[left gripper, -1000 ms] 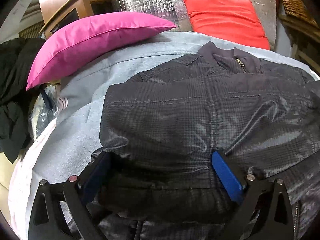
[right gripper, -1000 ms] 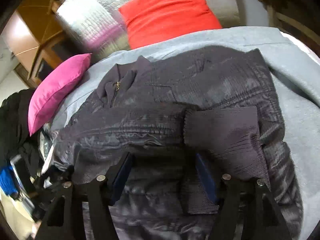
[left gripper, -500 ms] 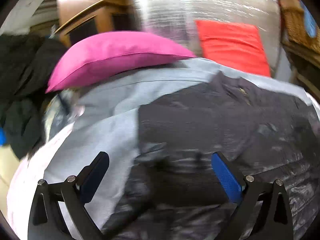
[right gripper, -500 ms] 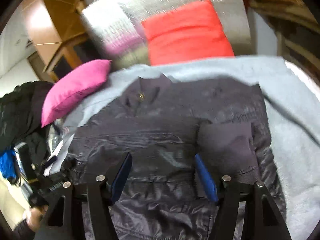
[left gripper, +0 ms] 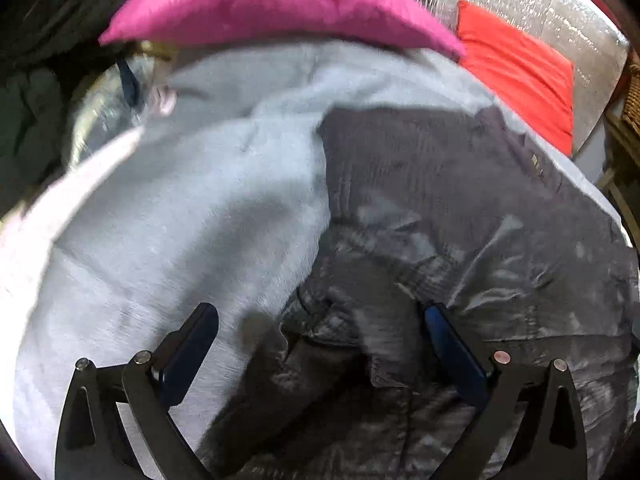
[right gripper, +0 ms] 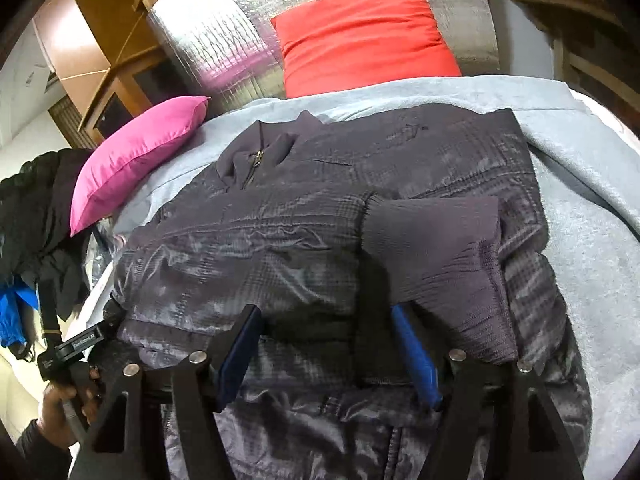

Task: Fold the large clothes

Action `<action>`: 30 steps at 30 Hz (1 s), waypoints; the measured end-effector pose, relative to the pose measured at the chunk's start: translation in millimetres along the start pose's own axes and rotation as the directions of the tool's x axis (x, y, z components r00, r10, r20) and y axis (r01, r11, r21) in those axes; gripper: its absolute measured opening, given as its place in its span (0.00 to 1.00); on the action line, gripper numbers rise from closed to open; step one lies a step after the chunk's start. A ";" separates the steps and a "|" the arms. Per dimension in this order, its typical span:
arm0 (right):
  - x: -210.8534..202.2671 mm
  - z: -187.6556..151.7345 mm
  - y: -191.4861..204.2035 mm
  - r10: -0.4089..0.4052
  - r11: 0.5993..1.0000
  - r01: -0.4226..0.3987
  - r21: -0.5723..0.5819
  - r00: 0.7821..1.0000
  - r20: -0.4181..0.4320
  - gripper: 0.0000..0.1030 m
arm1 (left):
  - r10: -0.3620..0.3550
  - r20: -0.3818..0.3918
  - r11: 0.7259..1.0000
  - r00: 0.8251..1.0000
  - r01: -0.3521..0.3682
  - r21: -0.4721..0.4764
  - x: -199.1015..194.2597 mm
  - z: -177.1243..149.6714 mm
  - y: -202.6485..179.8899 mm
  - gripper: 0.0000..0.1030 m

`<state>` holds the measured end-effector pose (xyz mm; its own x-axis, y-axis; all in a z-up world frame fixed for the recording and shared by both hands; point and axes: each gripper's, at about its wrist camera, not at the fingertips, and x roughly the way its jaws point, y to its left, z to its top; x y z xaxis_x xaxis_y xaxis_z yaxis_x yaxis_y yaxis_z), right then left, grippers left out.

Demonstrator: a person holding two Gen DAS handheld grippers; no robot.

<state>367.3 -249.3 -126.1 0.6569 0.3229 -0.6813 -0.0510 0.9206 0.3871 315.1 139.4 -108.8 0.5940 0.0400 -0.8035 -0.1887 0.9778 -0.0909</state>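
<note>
The dark quilted jacket (right gripper: pixel 304 248) lies flat on a pale grey blanket (right gripper: pixel 592 208) spread over a bed. Its collar and zip pull point away toward the red cushion (right gripper: pixel 360 32) and silver padded panel (right gripper: pixel 208 36); the hem lies nearest the cameras, so its long axis runs from near to far. One sleeve is folded across the chest, its ribbed cuff (right gripper: pixel 436 264) lying on the jacket's right part. A pink cushion (right gripper: pixel 136 156) sits past the jacket's left shoulder. Bare blanket is free along both sides of the jacket, widest at the left in the left wrist view (left gripper: pixel 192 208).

The right gripper (right gripper: pixel 332 352) hovers over the hem with fingers spread apart, gripping nothing. The left gripper (left gripper: pixel 320 344) straddles the jacket's left edge, fingers wide apart and empty.
</note>
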 end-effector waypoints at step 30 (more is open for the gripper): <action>-10.8 19.2 60.5 0.127 0.990 -0.125 -0.061 0.992 0.022 0.70 | -0.377 -0.033 0.898 0.926 0.357 -0.258 15.2 19.8 58.4 0.66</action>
<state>371.6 -201.2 -83.4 0.6619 0.4319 -0.6127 -0.1786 0.8847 0.4306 328.6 201.2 -114.6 0.5954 -0.3384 -0.7287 -0.1592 0.8393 -0.5198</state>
